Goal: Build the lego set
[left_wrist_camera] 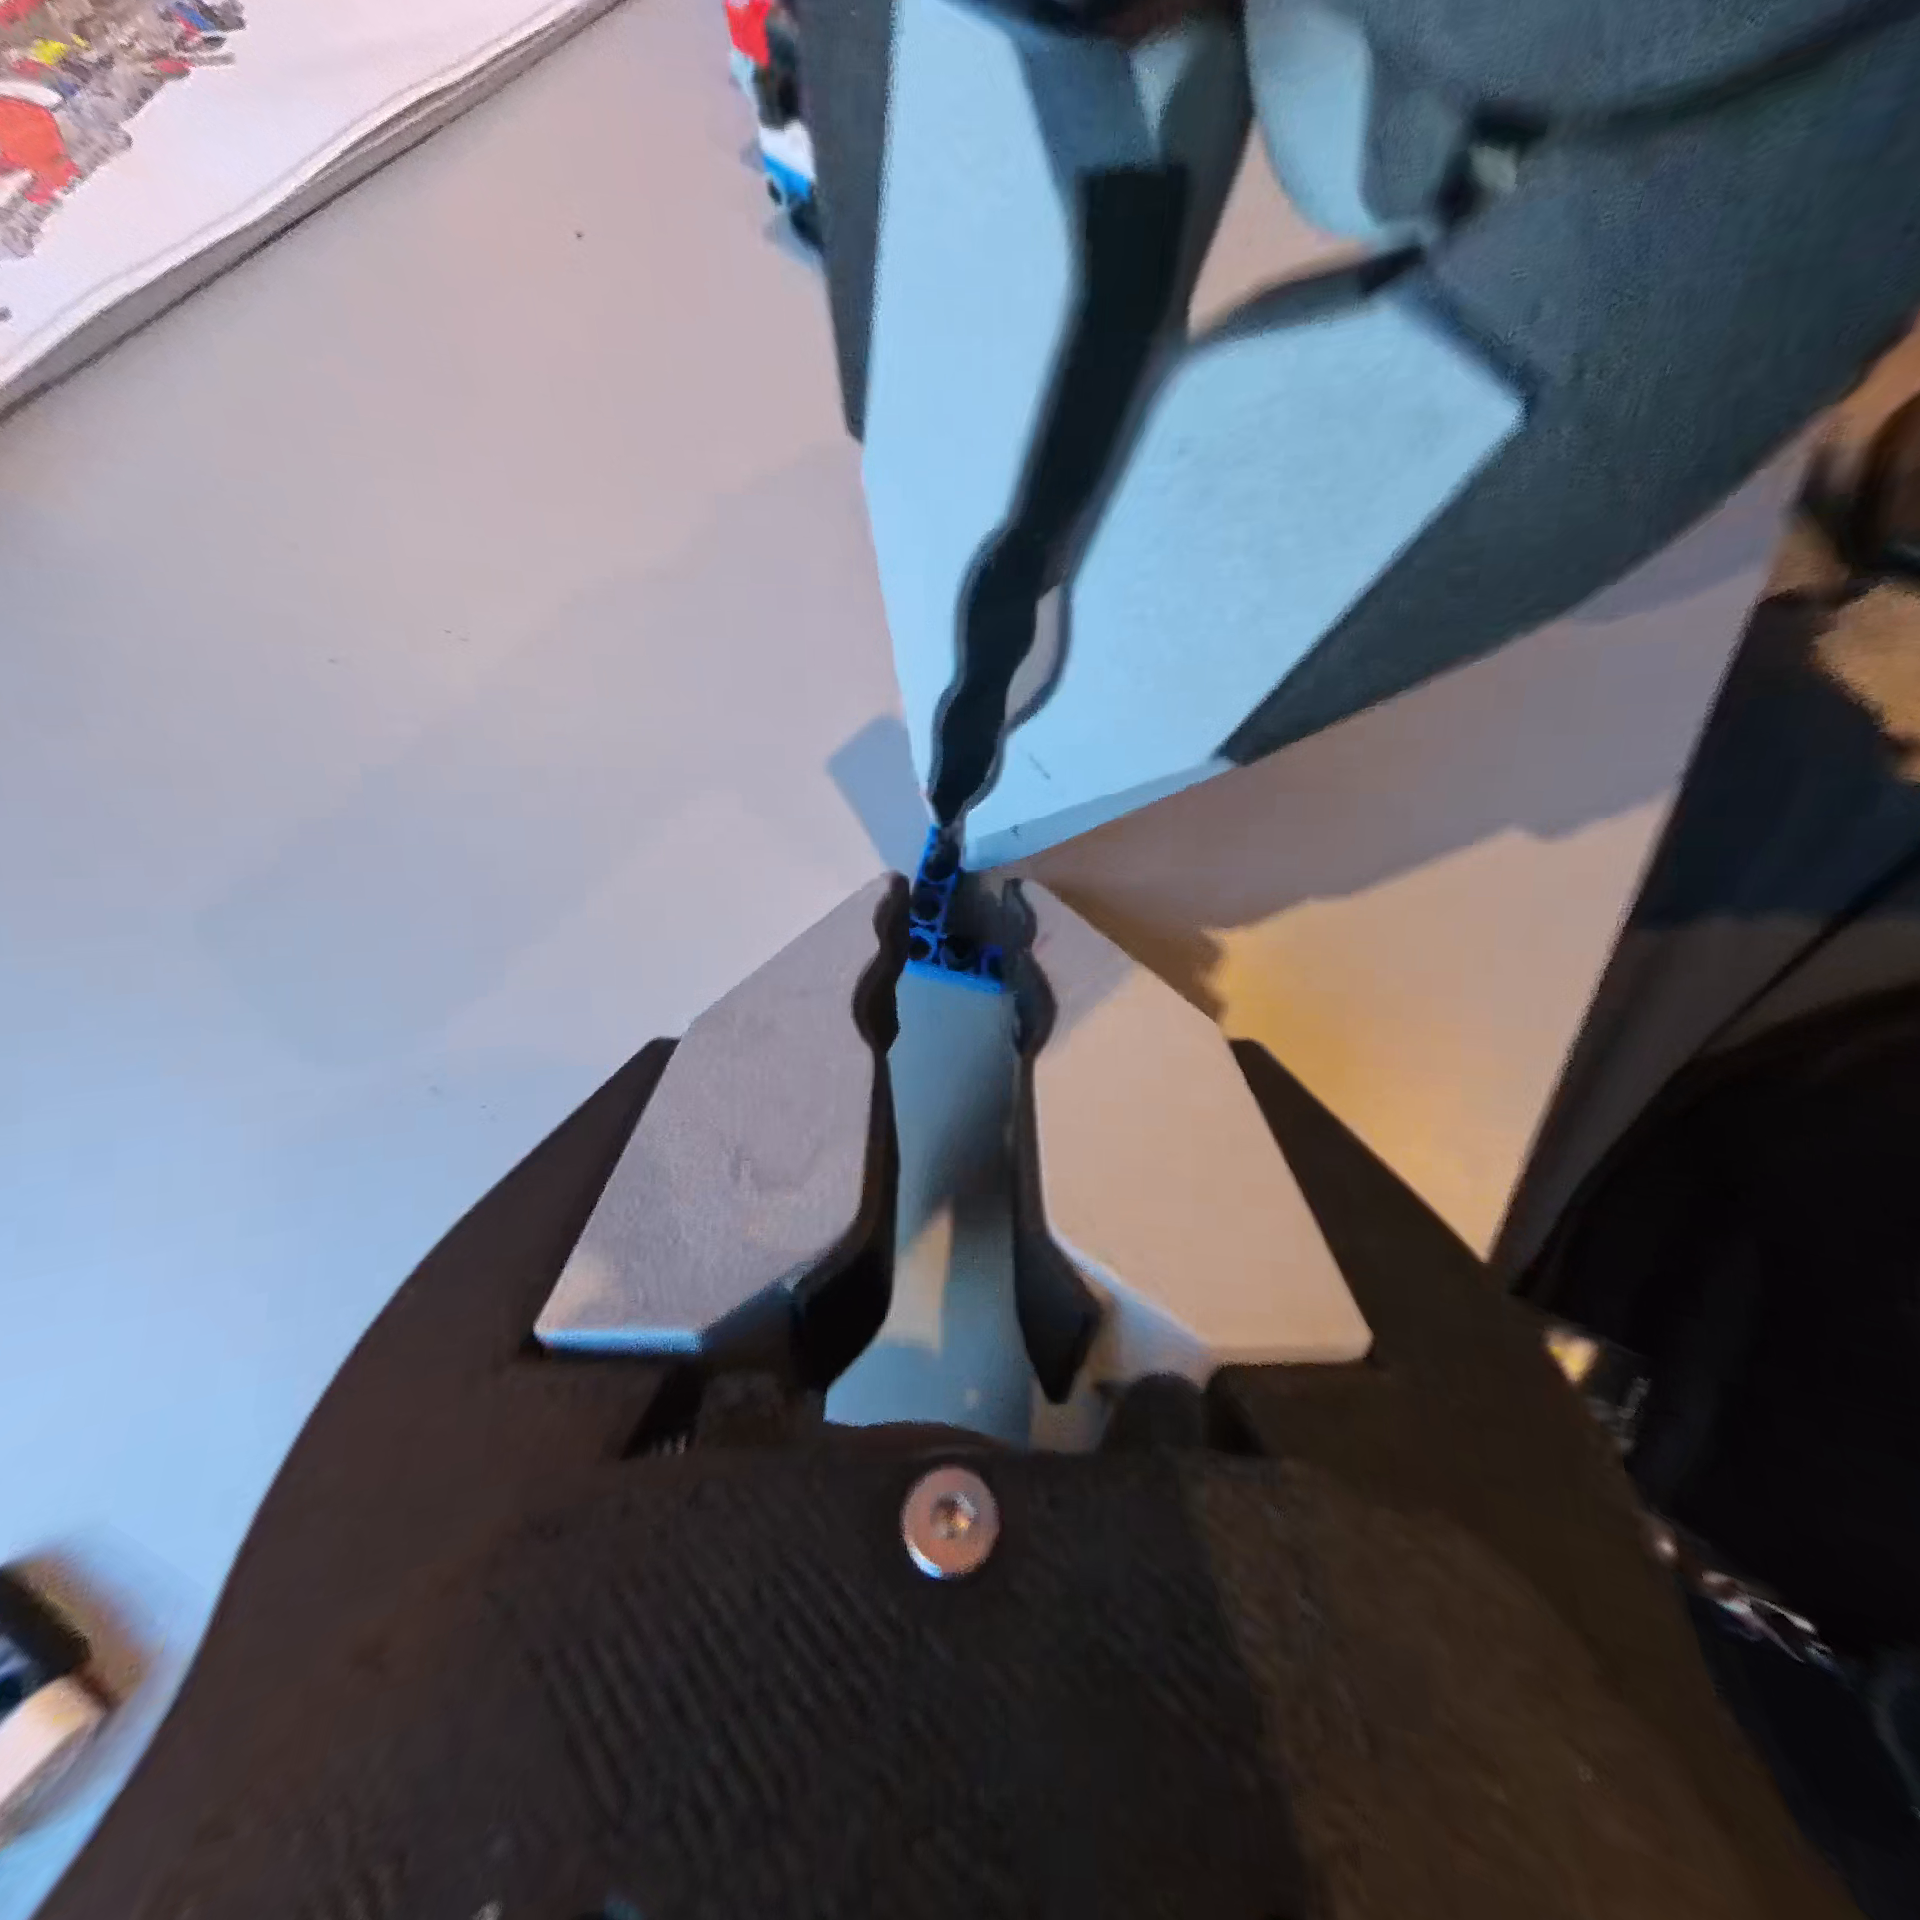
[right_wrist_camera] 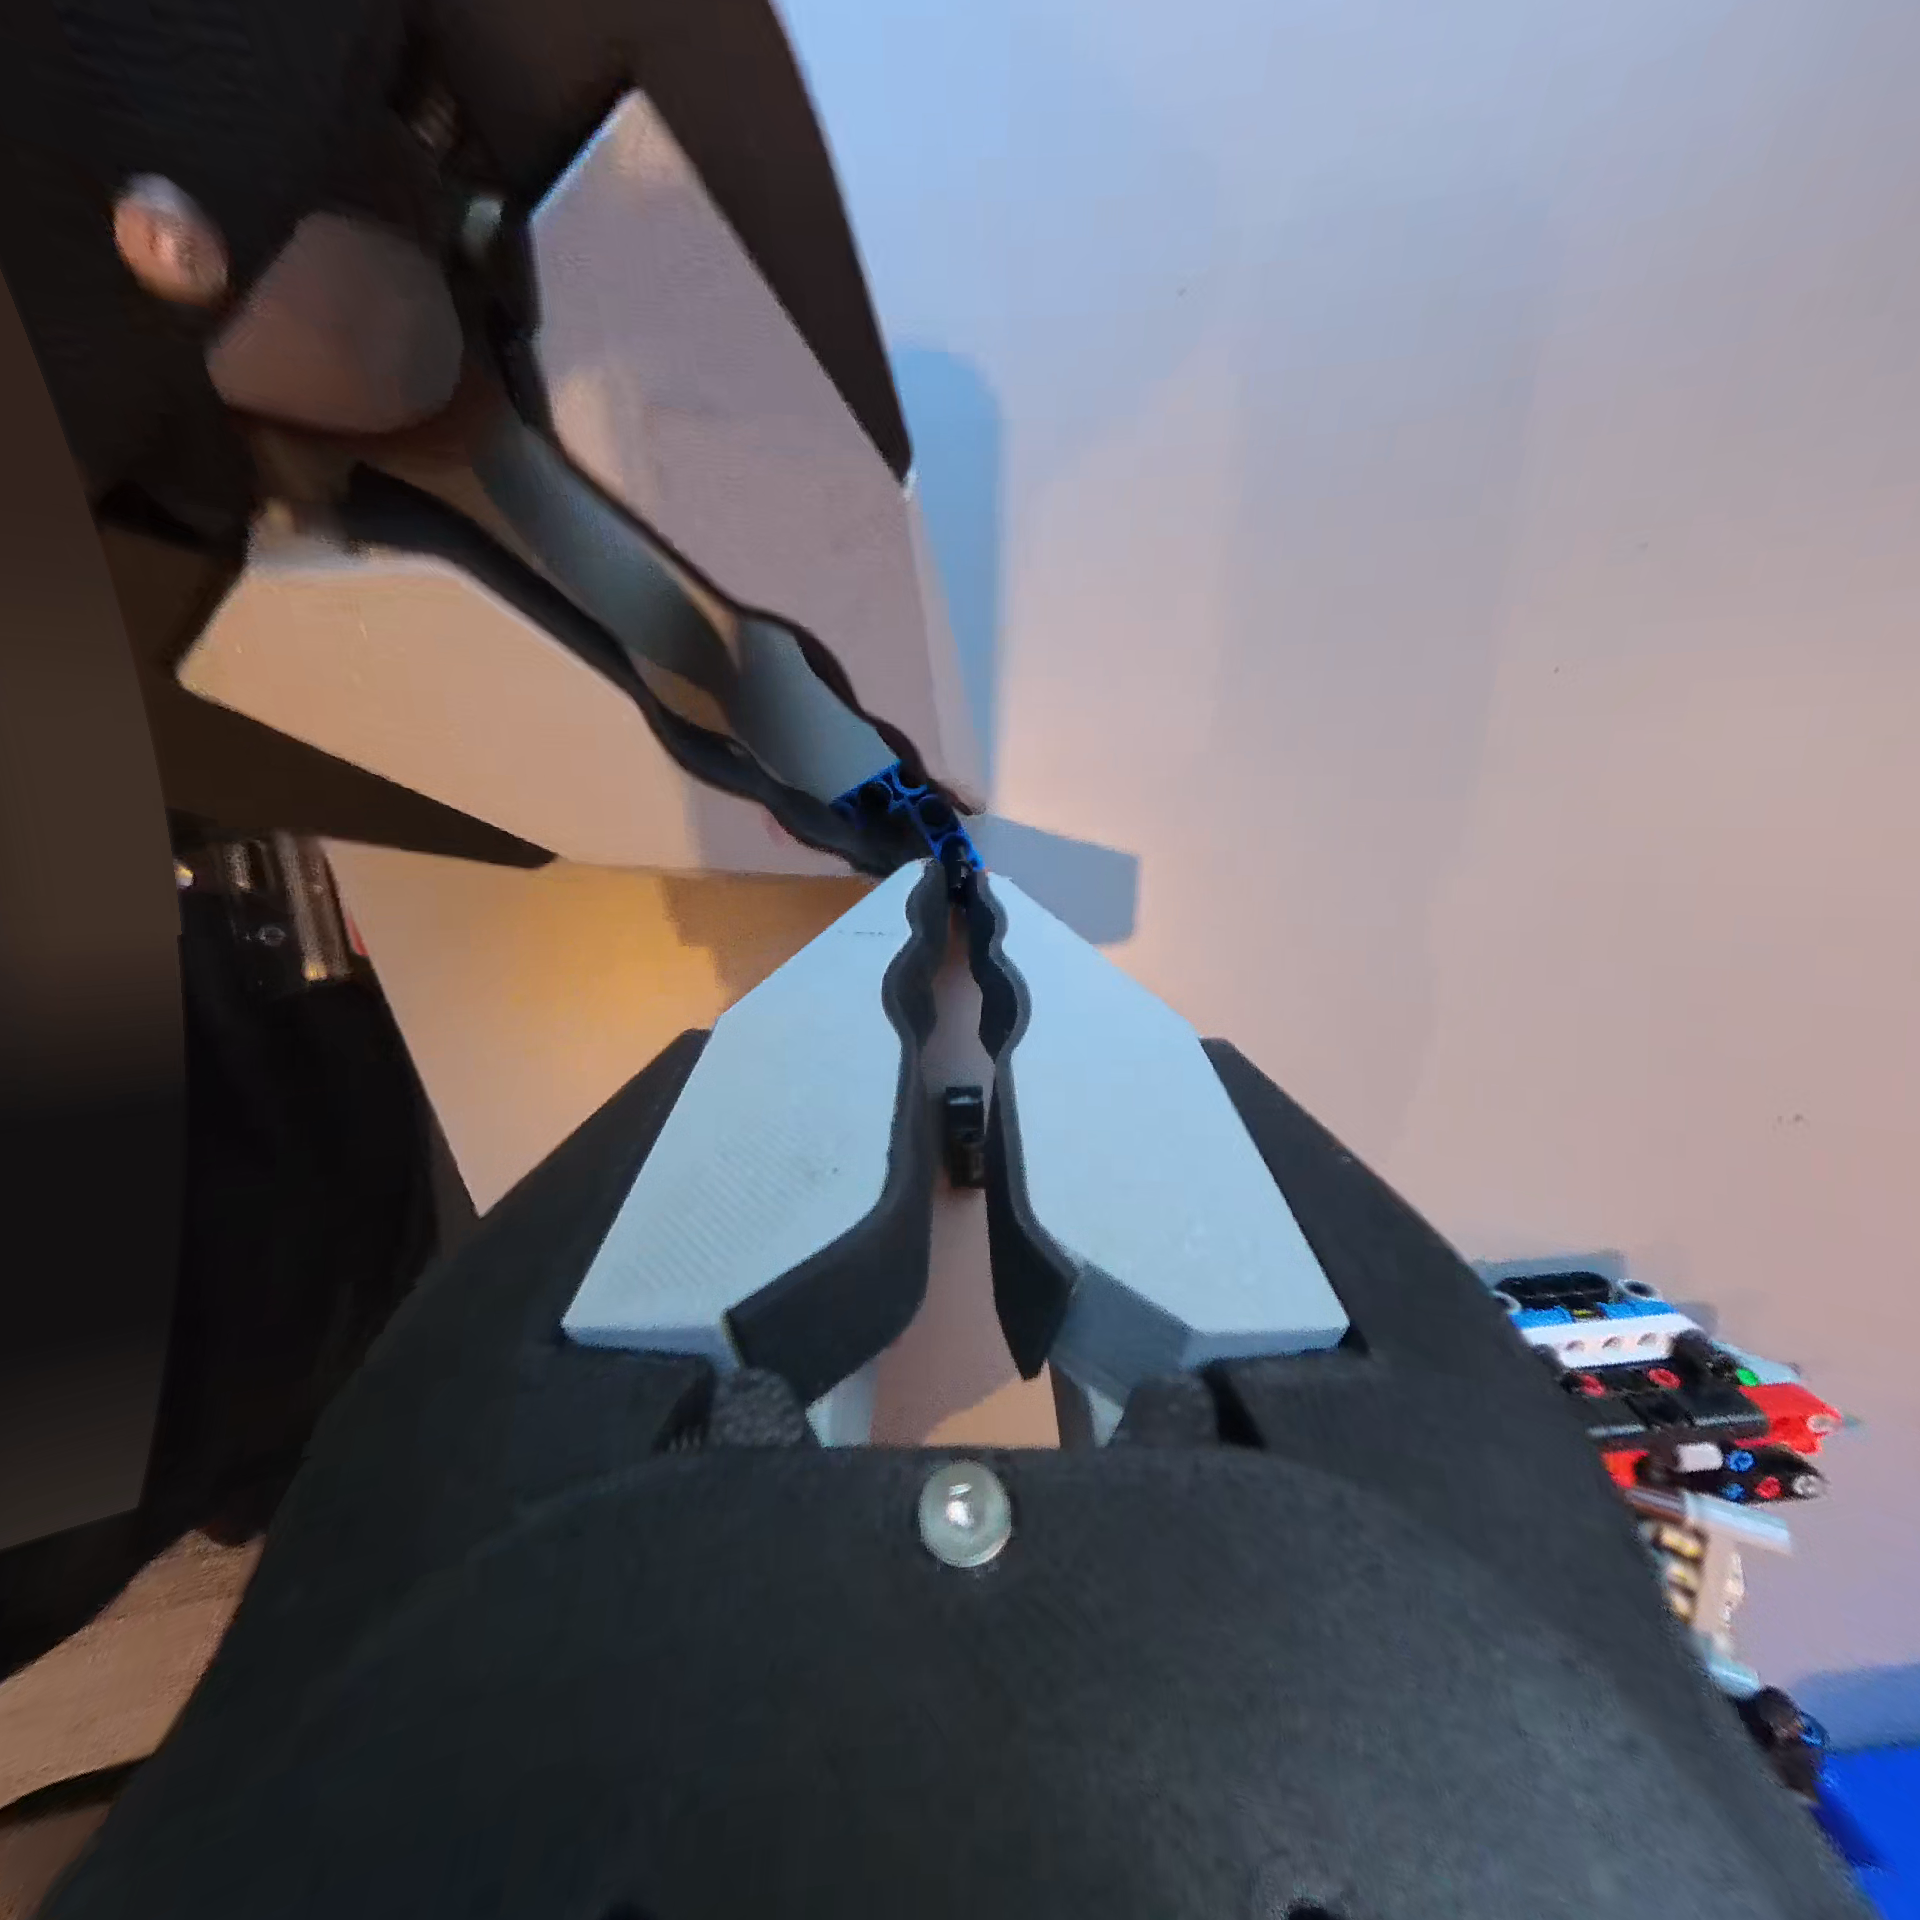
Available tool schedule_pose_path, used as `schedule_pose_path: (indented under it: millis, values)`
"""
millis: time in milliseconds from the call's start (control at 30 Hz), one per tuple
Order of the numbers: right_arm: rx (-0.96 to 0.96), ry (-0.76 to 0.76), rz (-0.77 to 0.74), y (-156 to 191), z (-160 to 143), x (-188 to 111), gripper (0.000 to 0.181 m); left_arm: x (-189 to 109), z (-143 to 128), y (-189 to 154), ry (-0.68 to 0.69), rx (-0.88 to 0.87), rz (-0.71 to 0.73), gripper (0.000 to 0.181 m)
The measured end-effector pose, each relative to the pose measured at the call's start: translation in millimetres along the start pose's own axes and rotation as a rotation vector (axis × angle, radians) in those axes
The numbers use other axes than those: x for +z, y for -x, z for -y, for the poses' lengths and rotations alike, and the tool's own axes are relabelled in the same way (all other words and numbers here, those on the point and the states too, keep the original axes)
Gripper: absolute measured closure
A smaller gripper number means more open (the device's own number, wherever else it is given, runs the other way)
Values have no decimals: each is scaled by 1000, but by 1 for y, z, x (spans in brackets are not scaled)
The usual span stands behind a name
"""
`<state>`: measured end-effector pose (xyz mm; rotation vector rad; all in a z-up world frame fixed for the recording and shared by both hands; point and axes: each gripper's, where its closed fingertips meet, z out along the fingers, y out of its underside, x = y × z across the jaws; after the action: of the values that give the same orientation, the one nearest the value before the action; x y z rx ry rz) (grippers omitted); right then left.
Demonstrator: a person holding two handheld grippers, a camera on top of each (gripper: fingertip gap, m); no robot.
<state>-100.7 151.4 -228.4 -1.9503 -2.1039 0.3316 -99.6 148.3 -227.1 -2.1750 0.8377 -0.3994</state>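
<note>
Left wrist view shows the left gripper (left_wrist_camera: 958,940) clamped on a blue L-shaped lego beam (left_wrist_camera: 940,920) above the white tabletop (left_wrist_camera: 416,727). Opposite, the right gripper (right_wrist_camera: 954,883) pinches the beam's other arm. A partly built lego model (right_wrist_camera: 1673,1392) lies well apart.

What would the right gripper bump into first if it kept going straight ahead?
Almost at once, the blue L-shaped lego piece at the right gripper's tips, which the left gripper holds. Its tips seem closed on that piece's end, though depth is hard to judge.
</note>
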Motion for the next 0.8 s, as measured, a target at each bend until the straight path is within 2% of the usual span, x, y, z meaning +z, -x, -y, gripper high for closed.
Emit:
schedule_pose_path:
  millis: [67,133,167,233,367,467,567,700,800]
  values:
    - [-87,28,-44,1,-2,2,181,-10,6,-6,-73,-83,-104,164]
    - [-174,15,-50,3,1,2,181,-14,-1,0,-53,-135,-134,164]
    - [-197,8,-39,2,1,2,180,-14,-8,4,-22,-112,-122,167]
    - [-241,-1,-27,1,2,2,180,-15,-13,10,1,-53,-73,155]
    - [-311,35,-45,-1,4,3,180,-14,-12,8,-4,17,-35,158]
    - [-261,29,2,-1,6,3,180,-13,-12,7,4,7,-53,161]
    - [-186,2,42,-1,8,0,180,-16,-9,11,-21,-2,-32,151]
    - [-58,-152,99,0,14,-17,180,-42,16,24,-226,74,36,154]
    - [45,-307,204,6,23,-36,180,-46,26,9,-261,192,9,158]
